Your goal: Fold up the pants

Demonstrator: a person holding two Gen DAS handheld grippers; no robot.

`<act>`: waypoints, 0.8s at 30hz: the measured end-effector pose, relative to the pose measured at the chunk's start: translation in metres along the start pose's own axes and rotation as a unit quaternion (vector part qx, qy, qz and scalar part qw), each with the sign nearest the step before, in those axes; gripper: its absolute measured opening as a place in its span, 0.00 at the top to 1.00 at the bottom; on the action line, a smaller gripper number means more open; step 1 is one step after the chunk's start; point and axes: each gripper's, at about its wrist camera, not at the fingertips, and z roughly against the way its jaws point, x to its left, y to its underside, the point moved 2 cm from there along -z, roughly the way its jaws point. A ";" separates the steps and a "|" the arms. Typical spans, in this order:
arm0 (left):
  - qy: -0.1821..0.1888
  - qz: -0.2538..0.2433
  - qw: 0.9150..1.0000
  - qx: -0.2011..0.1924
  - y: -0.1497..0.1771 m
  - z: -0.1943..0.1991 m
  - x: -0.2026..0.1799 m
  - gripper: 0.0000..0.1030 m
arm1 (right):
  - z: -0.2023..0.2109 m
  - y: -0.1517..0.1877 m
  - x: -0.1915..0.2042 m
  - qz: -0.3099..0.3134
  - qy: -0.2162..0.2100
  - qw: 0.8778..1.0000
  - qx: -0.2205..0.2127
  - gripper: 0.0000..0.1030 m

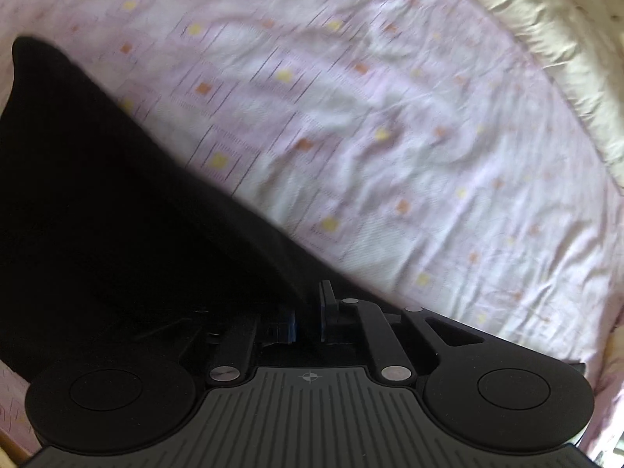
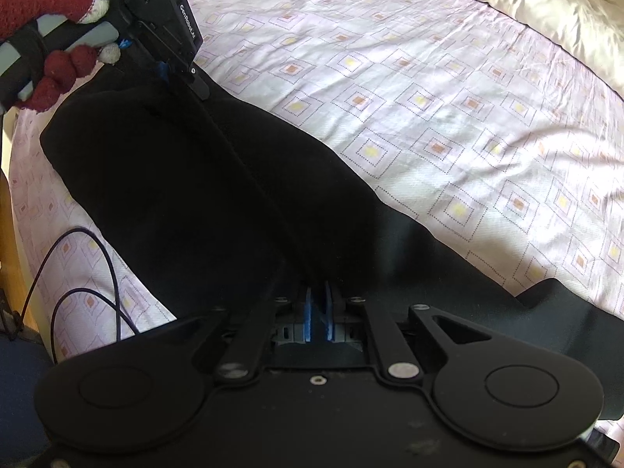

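The pants (image 2: 195,179) lie as one long black band on the bed sheet (image 2: 448,117), and both tongs hold them, one at each end of that band. The long axis runs straight from the right tongs (image 2: 319,318) away to the left tongs (image 2: 165,68), which sit at the far end, up and to the left in the right wrist view, gripped by a red-gloved hand (image 2: 58,39).

The right tongs are pressed together on cloth: dark fabric fills the narrow gap between the blue pads (image 2: 308,318), and the pants stream forward from them. A crease runs down the length of the band, so the two legs seem to lie one beside or on the other; I cannot tell which.

In the left wrist view the left tongs (image 1: 308,321) are also drawn close, with black fabric (image 1: 117,195) rising from their jaws and spreading up and to the left; they appear to pinch the pants, though the dark cloth hides the exact contact. That view is blurred, which suggests motion.

Bare sheet lies to the right of both tongs, with a cream duvet (image 2: 526,4) beyond it. A cable (image 2: 78,265) loops on the sheet left of the right tongs, beside the pants.

My judgement: the next fold turns on that shared axis, since bringing one end over to the other halves the length, and each tong is nearest its own end
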 end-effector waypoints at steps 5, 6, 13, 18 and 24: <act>0.020 -0.022 0.999 -0.039 0.026 0.050 -0.002 0.91 | 0.020 0.007 0.002 -0.010 0.008 1.000 -0.019 0.91; 0.023 -0.023 0.999 -0.043 0.035 0.058 0.000 0.91 | 0.023 0.010 0.003 -0.013 0.009 1.000 -0.022 0.90; -0.018 -0.057 0.998 -0.008 0.101 0.043 0.023 0.90 | 0.022 0.038 0.003 -0.065 -0.006 0.998 -0.010 0.87; -0.043 -0.046 0.997 0.036 0.112 0.000 0.038 0.89 | 0.027 0.048 -0.005 -0.117 -0.008 0.993 -0.015 0.82; -0.048 -0.048 0.997 0.040 0.107 -0.015 0.037 0.89 | 0.062 0.068 -0.056 -0.232 0.066 0.969 -0.055 0.74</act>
